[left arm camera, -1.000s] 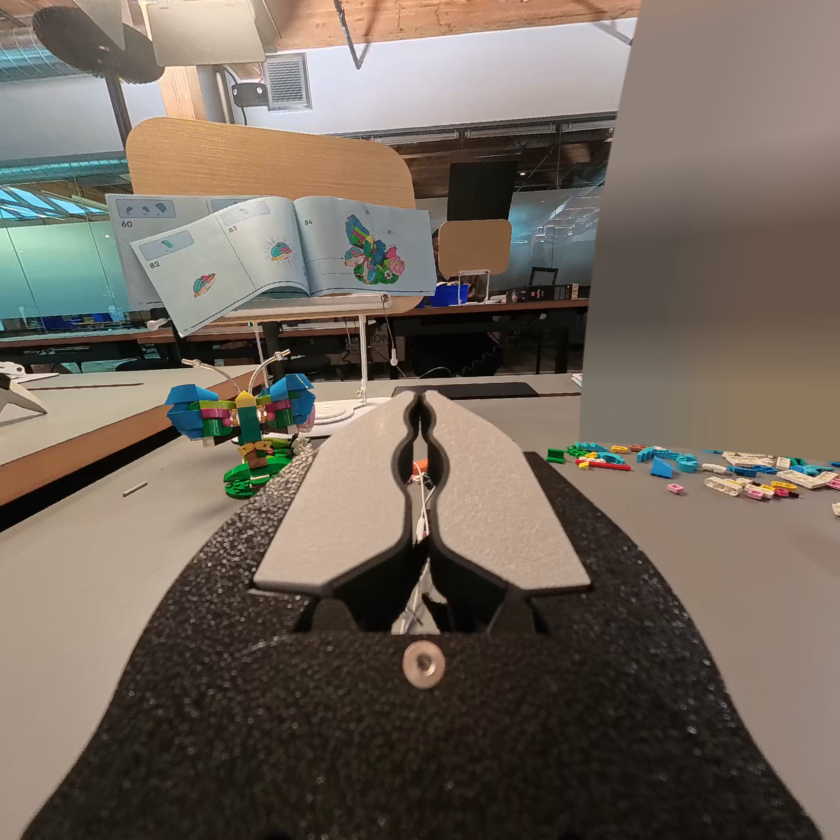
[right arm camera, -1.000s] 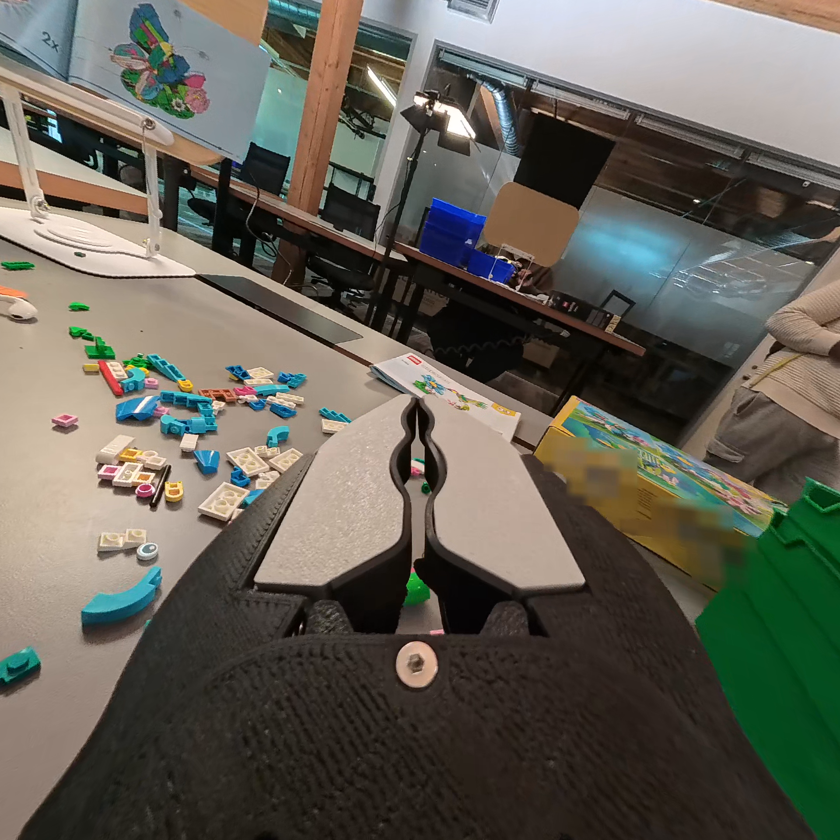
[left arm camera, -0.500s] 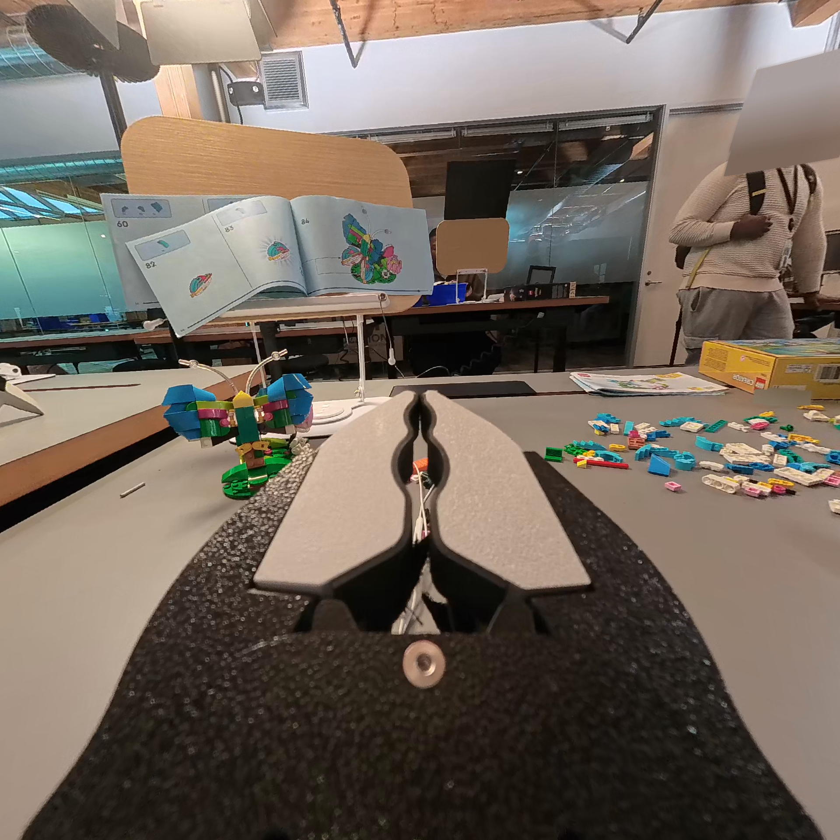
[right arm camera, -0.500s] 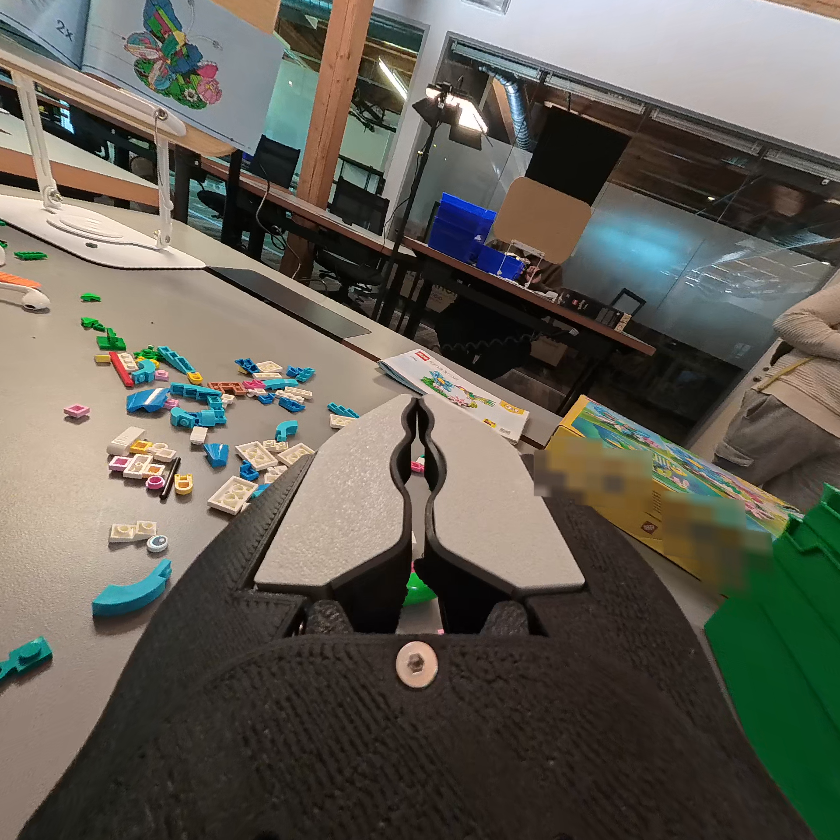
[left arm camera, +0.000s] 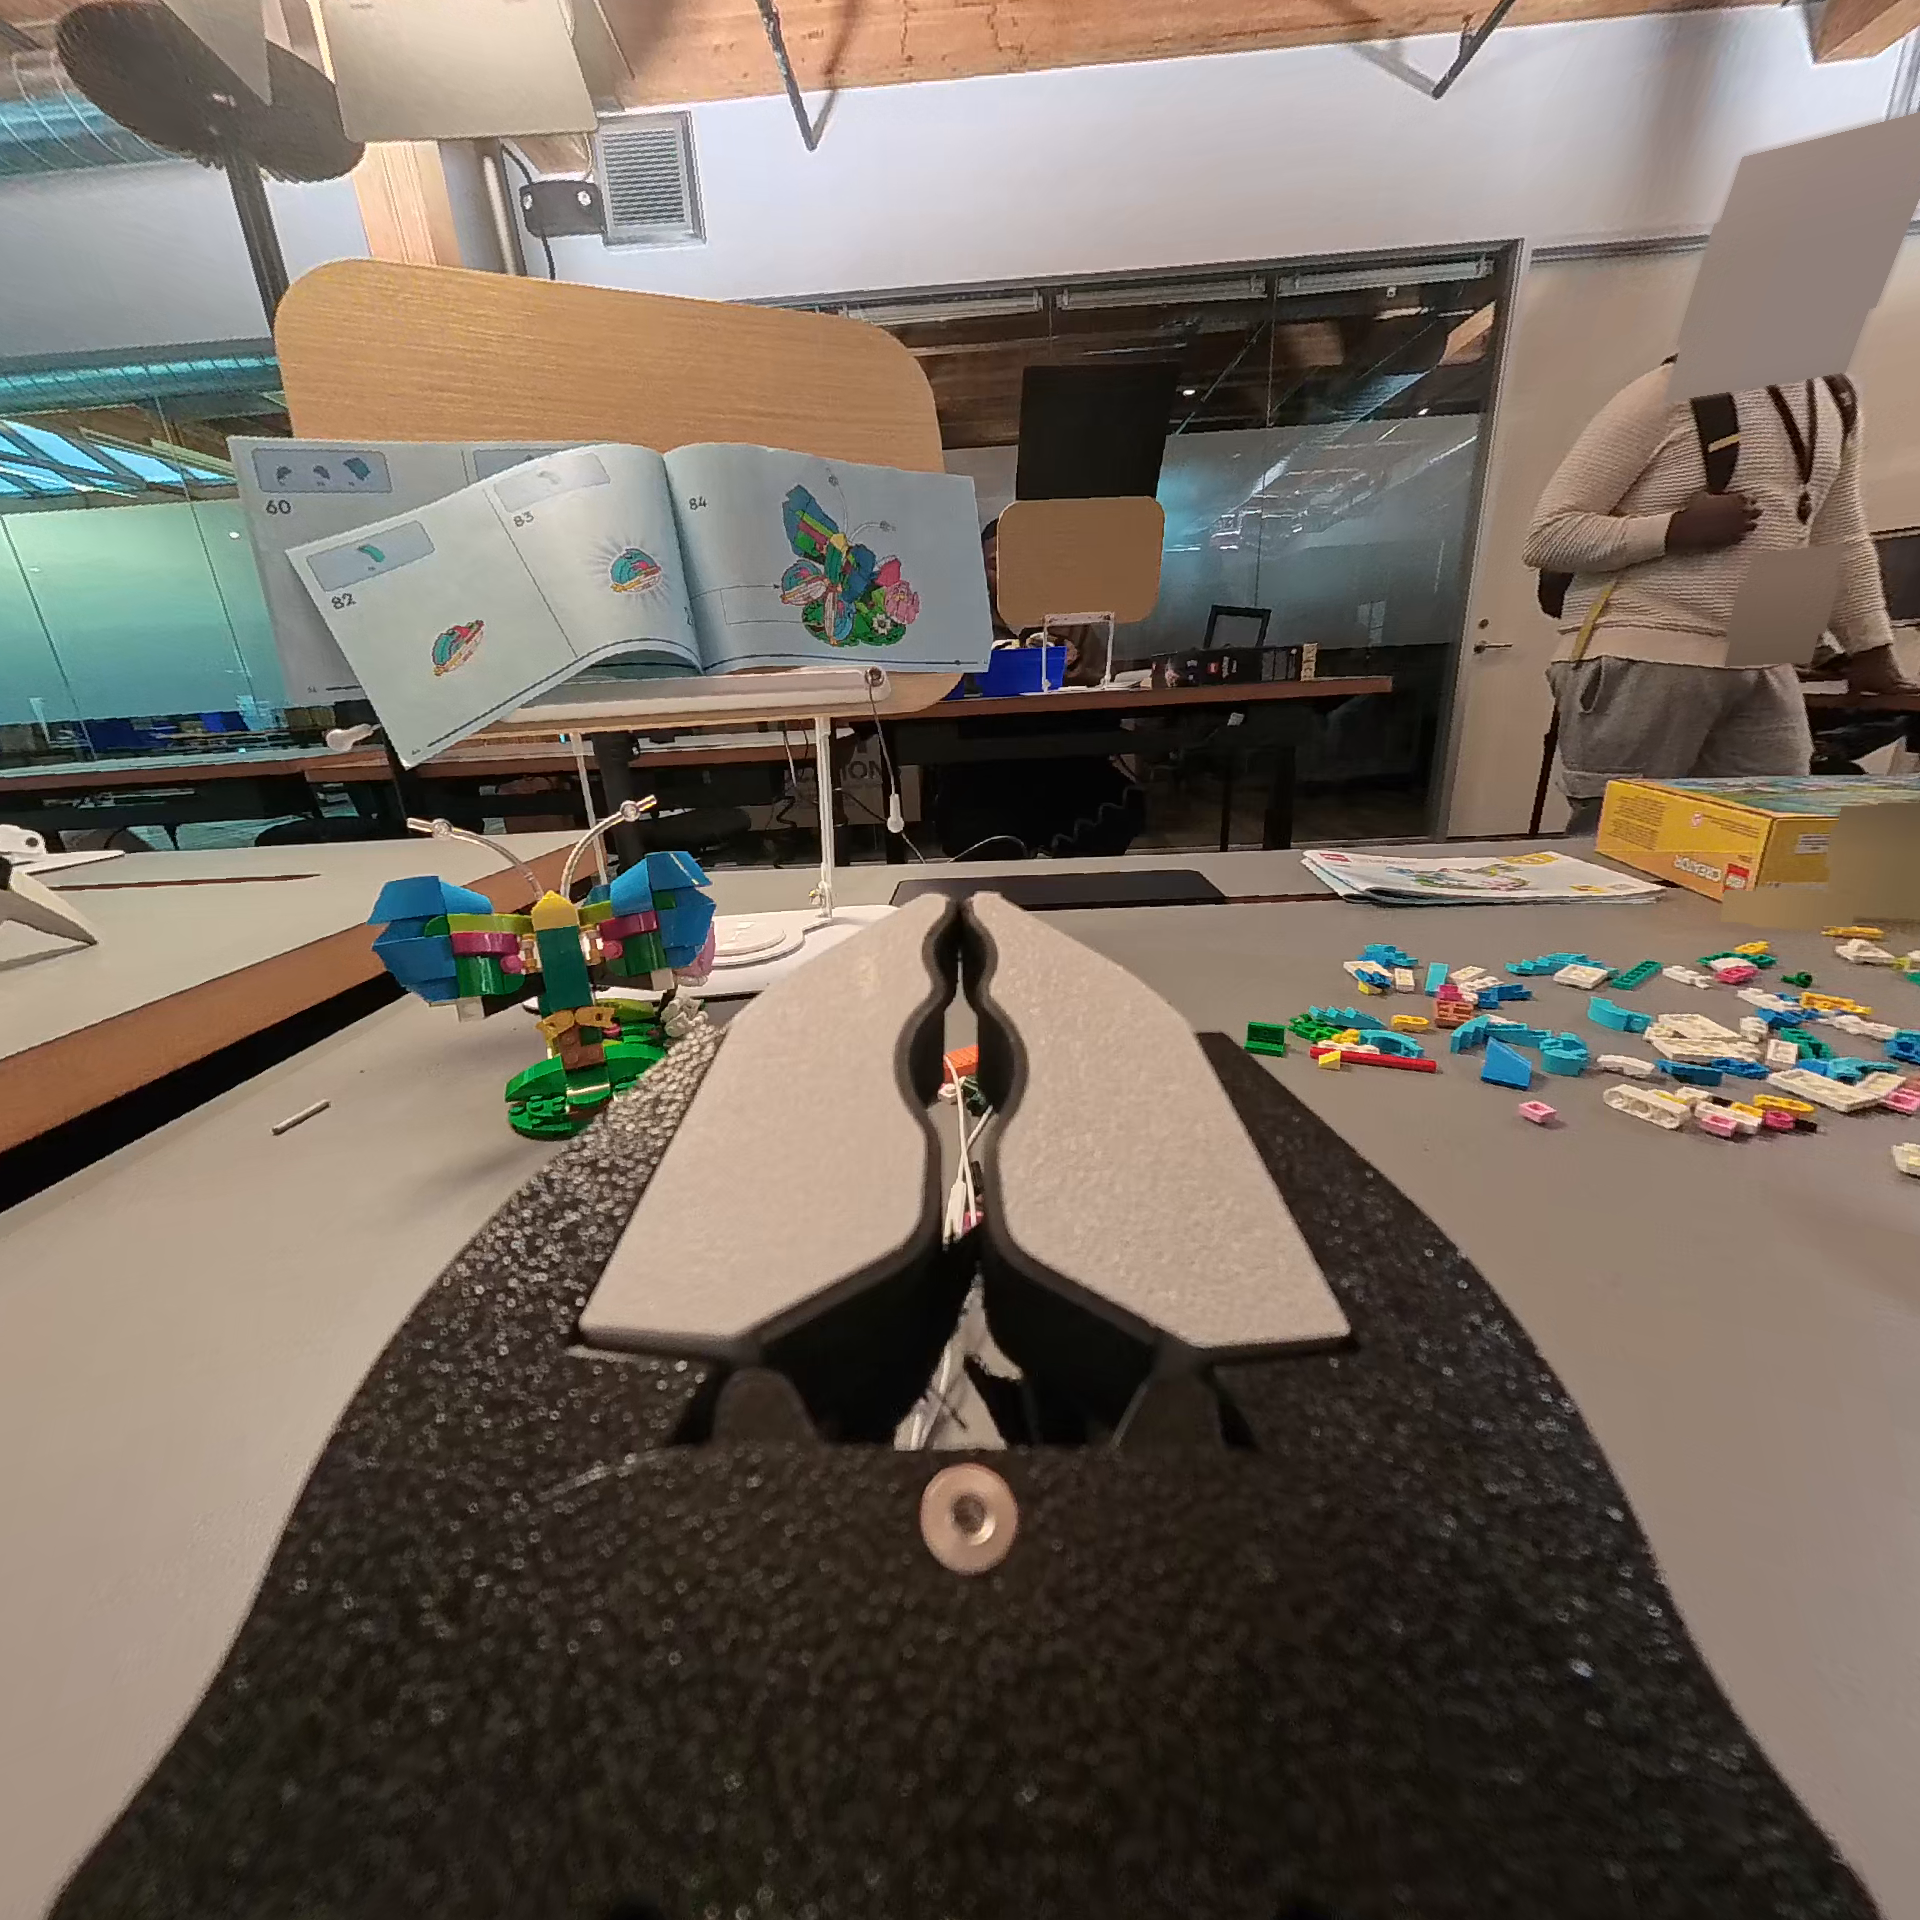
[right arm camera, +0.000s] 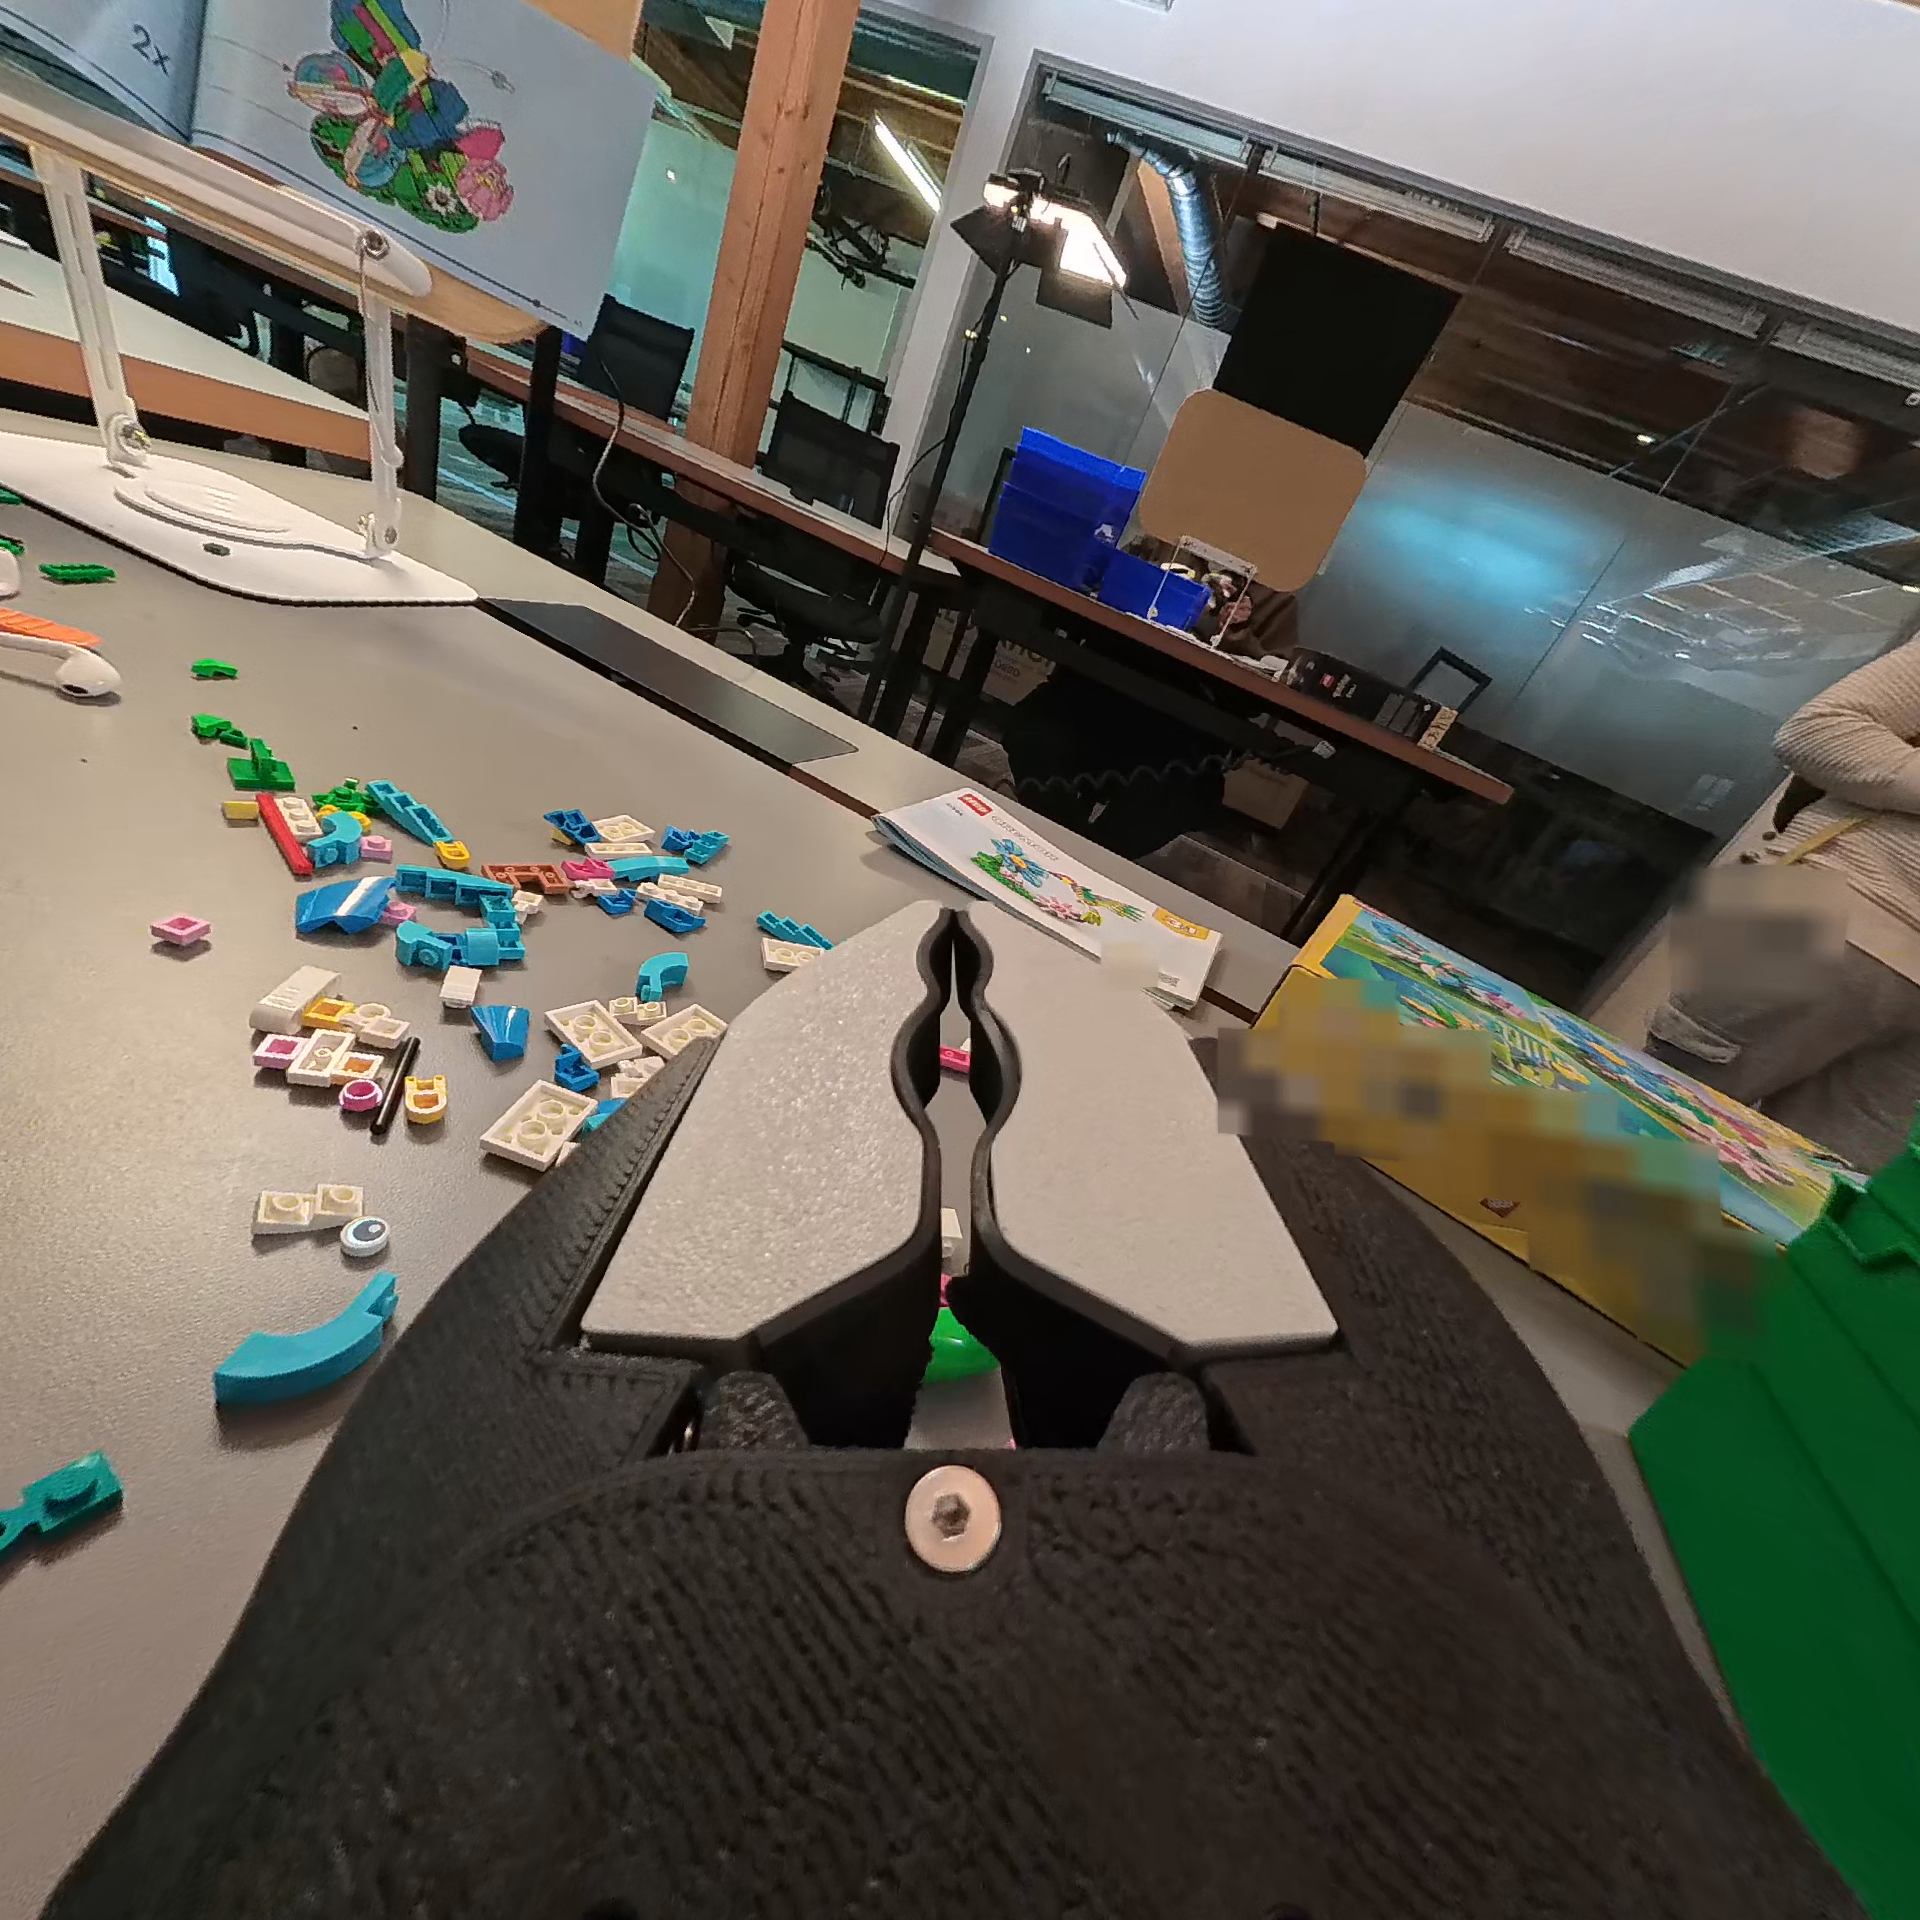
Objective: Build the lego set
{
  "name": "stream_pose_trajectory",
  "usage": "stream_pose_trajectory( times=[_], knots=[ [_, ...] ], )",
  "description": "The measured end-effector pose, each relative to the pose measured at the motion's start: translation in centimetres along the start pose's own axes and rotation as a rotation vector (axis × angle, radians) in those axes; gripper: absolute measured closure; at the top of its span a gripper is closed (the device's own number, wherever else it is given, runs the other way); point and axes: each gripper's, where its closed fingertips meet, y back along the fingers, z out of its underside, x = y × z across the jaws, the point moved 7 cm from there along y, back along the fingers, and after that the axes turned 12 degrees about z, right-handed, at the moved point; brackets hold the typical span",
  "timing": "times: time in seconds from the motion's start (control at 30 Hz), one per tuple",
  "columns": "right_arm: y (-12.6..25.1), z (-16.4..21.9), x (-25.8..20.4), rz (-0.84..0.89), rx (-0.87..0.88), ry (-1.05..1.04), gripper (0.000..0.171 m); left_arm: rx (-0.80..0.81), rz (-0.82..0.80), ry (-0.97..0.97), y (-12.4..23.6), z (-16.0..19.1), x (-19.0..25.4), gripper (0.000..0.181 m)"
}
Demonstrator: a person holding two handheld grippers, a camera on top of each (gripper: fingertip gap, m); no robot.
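A built lego butterfly [left arm camera: 545,956] with blue wings stands on a green base on the grey table [left arm camera: 260,1351], to the left of my left gripper [left arm camera: 958,920]. That gripper is shut and empty, low over the table. An open instruction booklet [left arm camera: 623,561] sits on a white stand behind it. Loose bricks [left arm camera: 1662,1039] lie scattered to the right. In the right wrist view my right gripper [right arm camera: 954,930] is shut and empty above the table, with the loose bricks [right arm camera: 468,956] spread to its left. A teal curved piece [right arm camera: 307,1345] lies near it.
A yellow lego box [right arm camera: 1507,1122] and a folded booklet [right arm camera: 1049,883] lie at the table's far edge. A green plastic bin [right arm camera: 1808,1507] stands at the right. The white stand base [right arm camera: 229,520] sits at the back left. A person [left arm camera: 1704,582] stands beyond the table. The grippers' ends are close to 40 centimeters from one another. My right gripper's tips are some 12 centimeters from the teal curved piece [right arm camera: 307,1345].
The right gripper has tilted and moved slightly closer to the loose bricks. The left gripper has stayed still. A grey patch that covered the right of the left view has shrunk.
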Motion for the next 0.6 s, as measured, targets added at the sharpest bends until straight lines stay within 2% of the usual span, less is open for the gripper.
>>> stream_pose_trajectory(
  times=[0.6],
  knots=[
    [0.00, -0.09, -0.30, -0.036, 0.005, 0.012, 0.171, -0.005, 0.009, 0.012, -0.06, 0.05, -0.04, 0.181]
  ],
)
